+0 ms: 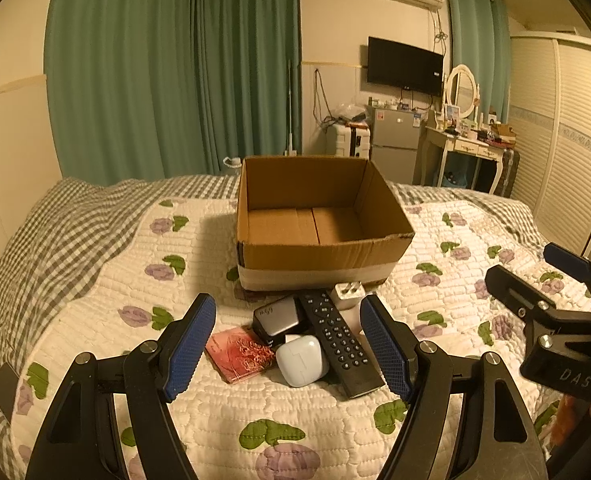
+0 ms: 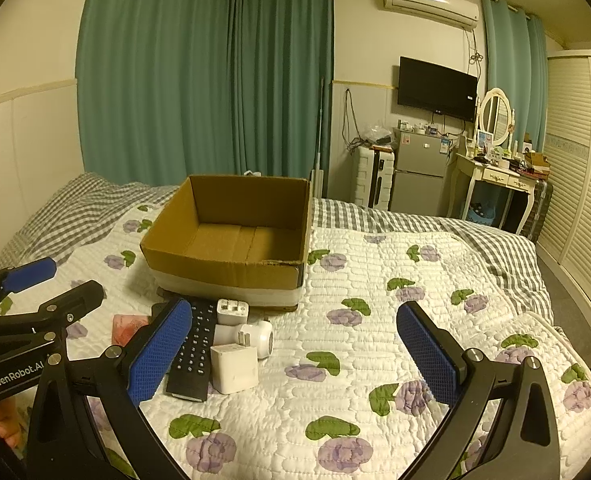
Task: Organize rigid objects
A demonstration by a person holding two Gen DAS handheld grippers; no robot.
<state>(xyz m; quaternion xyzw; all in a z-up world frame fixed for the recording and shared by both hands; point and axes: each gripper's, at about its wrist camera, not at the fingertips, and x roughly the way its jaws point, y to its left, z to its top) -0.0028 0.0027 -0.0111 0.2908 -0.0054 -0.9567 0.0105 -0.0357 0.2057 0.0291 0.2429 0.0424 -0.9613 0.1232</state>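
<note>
Quilt (image 2: 375, 320) bare beside box (image 2: 231, 272)

Box interior: the cardboard box (image 1: 319, 216) is open at the top and nothing is seen on its floor; entry from above is unobstructed.
Box front wall: access at quilt level is blocked by the near wall, with the white plug (image 1: 347, 291) set just beside it.
Object cluster: the remote (image 1: 337, 340), grey case (image 1: 277, 316), white case (image 1: 301, 362) and red packet (image 1: 239, 354) are packed touching; little room is left between them.
Cluster's right side: the white adapter (image 2: 233, 368) and round white device (image 2: 261, 338) are crowded against the remote.
Right of cluster: bare quilt (image 2: 375, 340) is offered.
Left gripper (image 1: 289, 350): jaws are spread around the cluster.
Right gripper (image 2: 295, 356): jaws are spread over the quilt.
</note>
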